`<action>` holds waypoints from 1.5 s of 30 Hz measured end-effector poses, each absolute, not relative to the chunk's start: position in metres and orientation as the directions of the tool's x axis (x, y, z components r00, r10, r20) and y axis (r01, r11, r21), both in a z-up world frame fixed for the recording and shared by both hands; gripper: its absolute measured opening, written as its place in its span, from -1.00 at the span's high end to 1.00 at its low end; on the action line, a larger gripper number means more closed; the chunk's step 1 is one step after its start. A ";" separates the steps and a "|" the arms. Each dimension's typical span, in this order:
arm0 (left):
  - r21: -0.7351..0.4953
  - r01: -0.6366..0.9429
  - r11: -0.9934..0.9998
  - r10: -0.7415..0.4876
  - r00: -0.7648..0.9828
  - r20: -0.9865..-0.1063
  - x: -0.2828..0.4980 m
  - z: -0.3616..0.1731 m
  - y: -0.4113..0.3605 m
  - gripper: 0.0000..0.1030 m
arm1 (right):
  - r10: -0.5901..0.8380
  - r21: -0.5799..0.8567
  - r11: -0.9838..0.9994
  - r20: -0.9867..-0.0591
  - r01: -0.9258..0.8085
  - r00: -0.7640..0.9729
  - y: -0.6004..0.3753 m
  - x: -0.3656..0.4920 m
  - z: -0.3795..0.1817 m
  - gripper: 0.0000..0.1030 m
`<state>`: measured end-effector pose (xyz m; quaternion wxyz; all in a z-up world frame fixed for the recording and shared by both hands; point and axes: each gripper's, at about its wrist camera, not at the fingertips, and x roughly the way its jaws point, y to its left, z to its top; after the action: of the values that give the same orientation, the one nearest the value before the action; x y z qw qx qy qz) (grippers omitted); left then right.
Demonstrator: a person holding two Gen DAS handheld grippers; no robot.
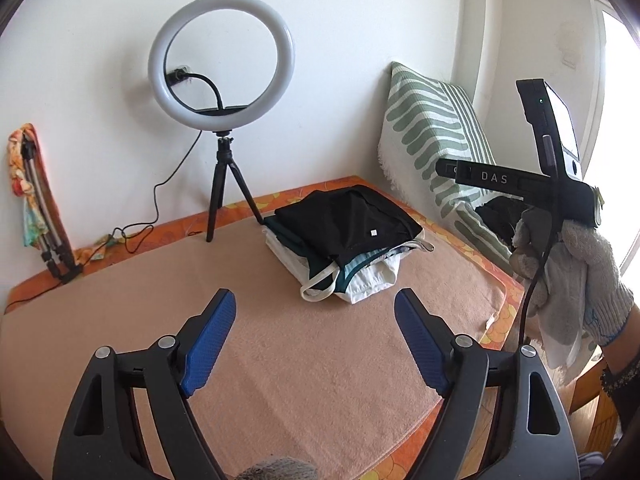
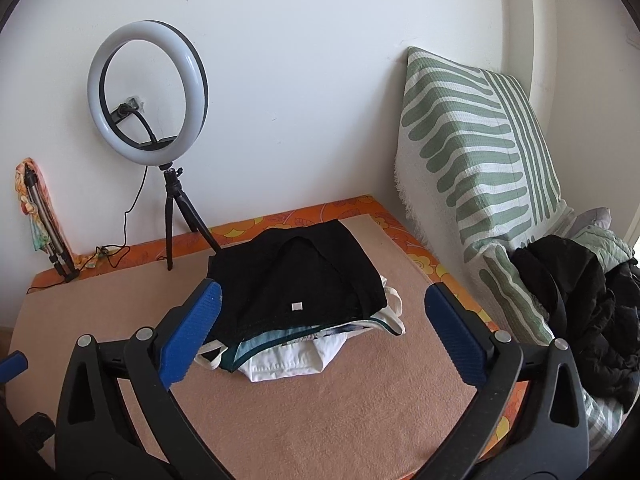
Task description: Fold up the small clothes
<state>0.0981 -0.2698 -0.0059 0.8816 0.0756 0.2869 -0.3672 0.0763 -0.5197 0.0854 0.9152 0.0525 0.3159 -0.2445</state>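
Folded clothes stack (image 1: 344, 244) sits on the tan blanket (image 1: 280, 360) w/ a black garment (image 2: 296, 280) on top, white and teal pieces under it. Your left gripper (image 1: 315, 304) hangs spread wide, nothing in it, short of the stack. Your right gripper (image 2: 320, 300) is also wide apart, empty, fingers either side of the stack's front. Ring light (image 1: 221, 60) stands behind; striped cushion (image 2: 476, 152) at right.

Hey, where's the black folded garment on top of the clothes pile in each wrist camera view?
Left wrist: the black folded garment sits right of center, mid-height, beyond the open fingers.
Right wrist: the black folded garment is near center, between the blue fingertips.
Shared landmark: the ring light stands behind it, to the left.
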 end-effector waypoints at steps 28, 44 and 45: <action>-0.064 0.686 0.725 -0.626 0.617 -0.476 0.030 -0.020 -0.196 -0.96 | -0.463 -0.031 0.837 -0.573 0.546 0.676 -0.440 -0.033 0.043 -1.00; -0.049 0.667 0.744 -0.595 0.626 -0.504 0.029 -0.037 -0.189 -0.96 | -0.455 -0.013 0.836 -0.575 0.549 0.679 -0.442 -0.041 0.021 -1.00; -0.040 0.666 0.745 -0.591 0.630 -0.503 0.029 -0.038 -0.189 -0.96 | -0.456 -0.012 0.835 -0.574 0.550 0.680 -0.442 -0.042 0.021 -1.00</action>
<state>0.0291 -0.1893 -0.0381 0.8998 0.0748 0.2502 -0.3495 -0.0415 -0.4423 0.0209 0.9128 0.0809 0.2903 -0.2756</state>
